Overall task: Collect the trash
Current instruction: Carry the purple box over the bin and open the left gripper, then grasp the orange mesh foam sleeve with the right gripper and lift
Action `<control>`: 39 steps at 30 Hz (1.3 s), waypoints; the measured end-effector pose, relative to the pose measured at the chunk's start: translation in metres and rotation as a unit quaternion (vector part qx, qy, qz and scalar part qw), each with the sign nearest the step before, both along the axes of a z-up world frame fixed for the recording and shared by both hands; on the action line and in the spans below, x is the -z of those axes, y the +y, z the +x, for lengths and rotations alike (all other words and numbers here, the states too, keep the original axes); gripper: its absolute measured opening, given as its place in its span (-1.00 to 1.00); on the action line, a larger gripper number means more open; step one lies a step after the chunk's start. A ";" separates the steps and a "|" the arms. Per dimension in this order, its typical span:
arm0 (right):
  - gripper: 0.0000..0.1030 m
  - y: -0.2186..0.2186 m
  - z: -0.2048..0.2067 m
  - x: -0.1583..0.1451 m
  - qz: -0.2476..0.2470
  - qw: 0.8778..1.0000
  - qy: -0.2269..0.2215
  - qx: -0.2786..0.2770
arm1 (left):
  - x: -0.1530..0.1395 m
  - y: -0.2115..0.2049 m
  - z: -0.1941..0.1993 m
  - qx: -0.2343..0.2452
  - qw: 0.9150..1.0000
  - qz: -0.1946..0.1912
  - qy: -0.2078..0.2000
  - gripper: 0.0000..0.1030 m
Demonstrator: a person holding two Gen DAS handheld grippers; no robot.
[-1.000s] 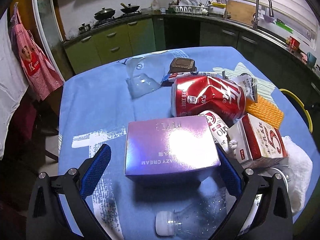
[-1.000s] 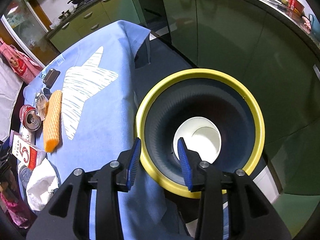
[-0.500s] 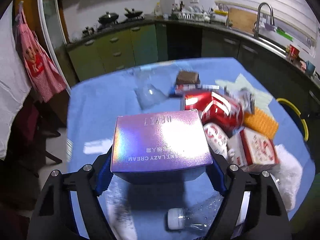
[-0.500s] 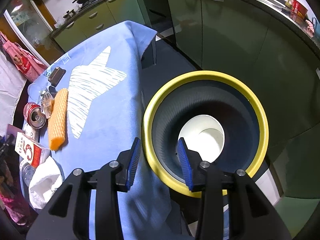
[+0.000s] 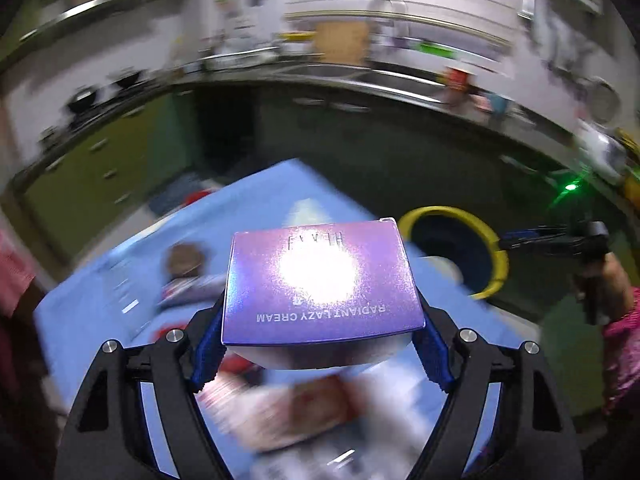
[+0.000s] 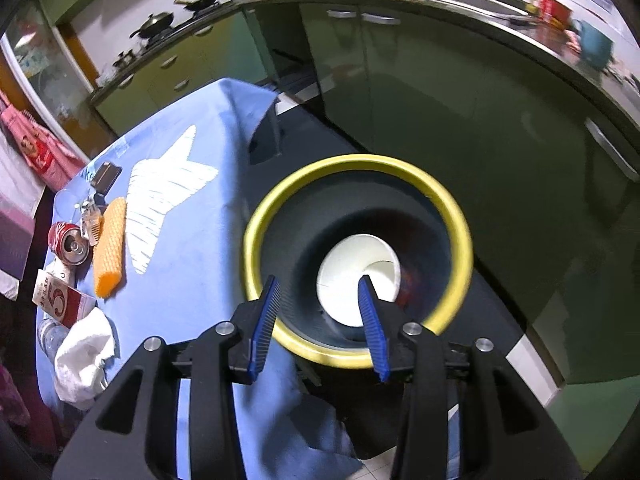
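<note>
Purple box (image 5: 322, 280) pinched in left gripper (image 5: 320, 344); carry past table's (image 6: 188, 248) edge, over bin (image 6: 460, 216), release. Right gripper (image 6: 320, 320) spread, empty.

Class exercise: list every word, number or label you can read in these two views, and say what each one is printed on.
"RADIANT LAZY CREAM": on the purple box, seen upside down in the left gripper.
"5": on the red-and-white carton on the table.
Small print on the carton and the lettering on the red can: too small to read.
</note>
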State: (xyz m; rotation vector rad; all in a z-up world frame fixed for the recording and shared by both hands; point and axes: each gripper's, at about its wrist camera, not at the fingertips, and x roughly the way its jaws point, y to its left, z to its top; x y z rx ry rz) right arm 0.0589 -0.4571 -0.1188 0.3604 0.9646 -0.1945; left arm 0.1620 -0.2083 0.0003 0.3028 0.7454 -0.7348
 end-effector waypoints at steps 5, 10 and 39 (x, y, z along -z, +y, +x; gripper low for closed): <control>-0.25 -0.025 -0.030 -0.003 -0.003 0.999 -0.011 0.029 | 0.006 -0.116 0.004 0.103 0.994 0.014 0.034 0.52; -0.24 -0.050 -0.064 -0.001 0.003 0.998 -0.021 0.060 | 0.041 -0.222 0.013 0.156 0.983 0.066 0.073 0.52; -0.12 -0.031 -0.065 0.006 0.008 0.999 -0.016 0.036 | -0.006 -0.097 0.043 0.015 0.998 -0.045 0.041 0.84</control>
